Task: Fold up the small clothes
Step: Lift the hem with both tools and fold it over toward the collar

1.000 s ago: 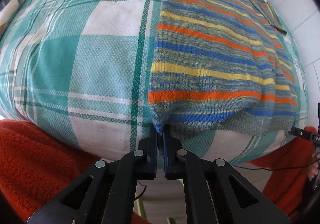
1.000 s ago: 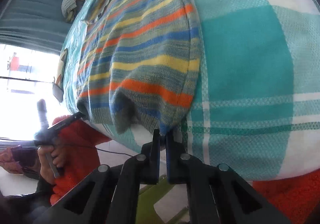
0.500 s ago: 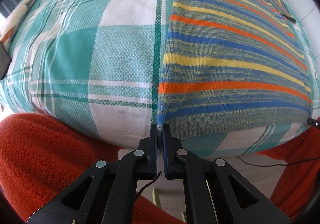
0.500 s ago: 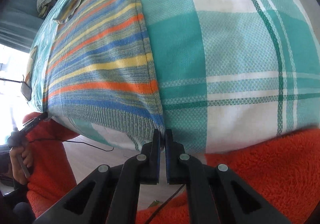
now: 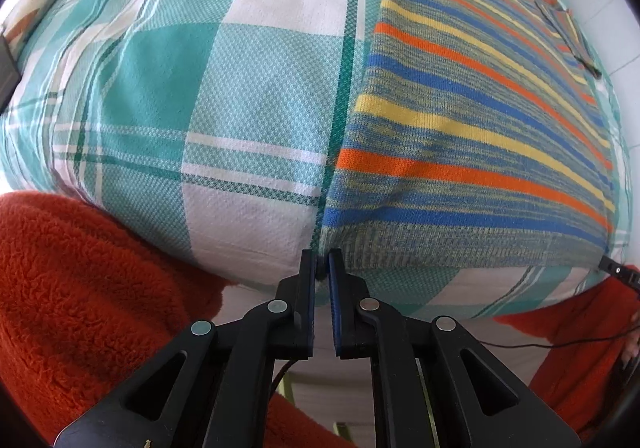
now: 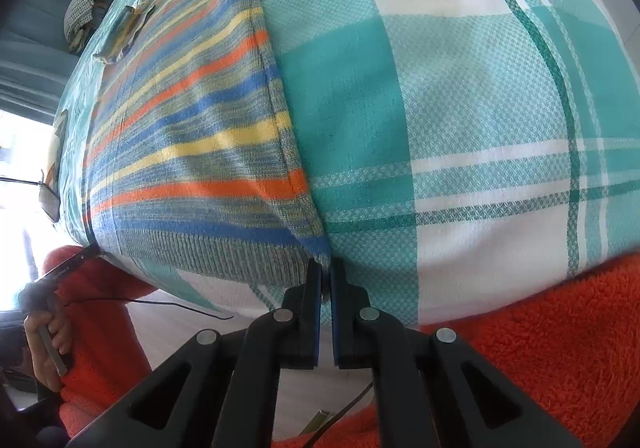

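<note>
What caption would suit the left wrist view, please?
Left tool pinching the hem corner of a striped knit sweater spread on a teal plaid bedsheet.

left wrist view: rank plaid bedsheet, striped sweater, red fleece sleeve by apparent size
1. plaid bedsheet: covers the most frame.
2. striped sweater: fills most of the right half, its corner pinched in the left claw.
3. red fleece sleeve: smallest, though it sits close to the camera, so its true size is unsure.
</note>
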Motion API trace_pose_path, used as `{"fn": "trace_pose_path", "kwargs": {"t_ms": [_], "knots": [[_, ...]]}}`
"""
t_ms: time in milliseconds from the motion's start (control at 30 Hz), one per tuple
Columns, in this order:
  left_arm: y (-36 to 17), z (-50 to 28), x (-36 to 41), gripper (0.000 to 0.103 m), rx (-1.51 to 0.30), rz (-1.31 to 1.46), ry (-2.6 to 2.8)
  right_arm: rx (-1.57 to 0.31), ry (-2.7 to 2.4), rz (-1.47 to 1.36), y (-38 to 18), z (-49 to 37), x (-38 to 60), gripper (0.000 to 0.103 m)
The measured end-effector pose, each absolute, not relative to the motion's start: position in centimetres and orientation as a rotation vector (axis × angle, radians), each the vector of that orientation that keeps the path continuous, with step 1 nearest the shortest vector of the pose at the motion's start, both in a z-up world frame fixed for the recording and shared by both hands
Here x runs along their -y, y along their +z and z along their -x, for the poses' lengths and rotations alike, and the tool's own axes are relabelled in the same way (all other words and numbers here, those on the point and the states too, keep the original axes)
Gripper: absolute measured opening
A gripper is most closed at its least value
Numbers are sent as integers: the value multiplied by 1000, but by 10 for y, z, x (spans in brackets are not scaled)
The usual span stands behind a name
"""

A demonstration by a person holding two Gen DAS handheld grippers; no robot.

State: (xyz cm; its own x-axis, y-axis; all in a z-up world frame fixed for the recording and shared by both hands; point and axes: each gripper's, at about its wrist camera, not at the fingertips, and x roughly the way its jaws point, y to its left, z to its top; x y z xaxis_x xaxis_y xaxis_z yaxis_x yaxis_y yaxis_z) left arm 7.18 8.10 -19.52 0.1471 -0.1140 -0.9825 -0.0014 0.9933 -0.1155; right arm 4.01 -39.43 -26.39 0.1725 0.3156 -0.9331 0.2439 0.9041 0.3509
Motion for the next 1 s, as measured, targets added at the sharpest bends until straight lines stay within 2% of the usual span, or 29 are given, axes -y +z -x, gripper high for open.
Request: {"fn": "trace_pose_path", "kwargs": {"t_ms": [33, 67, 100, 133, 167, 300, 333, 367, 400, 433, 467, 500, 533, 767, 1000], "knots": [[-192, -68, -88, 16, -1417, 140, -81, -1402, 59, -488, -261, -39, 395, 10], [-188, -65, -95, 30, -1406, 184, -79, -1392, 60, -496, -256, -37, 397, 15], [-184, -62, -100, 39, -1392, 228, -78, -1384, 56, -503, -251, -35, 398, 34], [-181, -60, -104, 54, -1377, 266, -82, -1372, 53, -508, -245, -32, 400, 51], [-180, -60, -104, 57, -1365, 291, -97, -1353, 54, -515, -238, -28, 401, 55], [-188, -84, -79, 61, -1360, 179, -115, -1303, 105, -546, -225, -24, 402, 56], [-192, -93, -74, 60, -1369, 147, -121, -1300, 121, -544, -226, -27, 401, 56], [-198, -101, -67, 50, -1386, 130, -125, -1302, 125, -531, -229, -31, 398, 56], [-205, -109, -59, 35, -1401, 126, -137, -1306, 128, -516, -234, -36, 395, 56], [-209, -115, -53, 4, -1415, 118, -150, -1311, 138, -507, -241, -41, 392, 56], [-210, -118, -48, 4, -1410, 91, -148, -1325, 142, -505, -248, -45, 390, 54], [-209, -117, -42, 4, -1398, 51, -146, -1347, 129, -497, -254, -48, 388, 32], [-207, -115, -36, 3, -1385, 14, -148, -1365, 110, -471, -257, -50, 385, 5], [-206, -104, -33, 2, -1380, -47, -134, -1454, 93, -377, -253, -36, 378, 3], [-218, -109, -26, 2, -1398, -87, -114, -1471, 47, -445, -273, -45, 388, 3]]}}
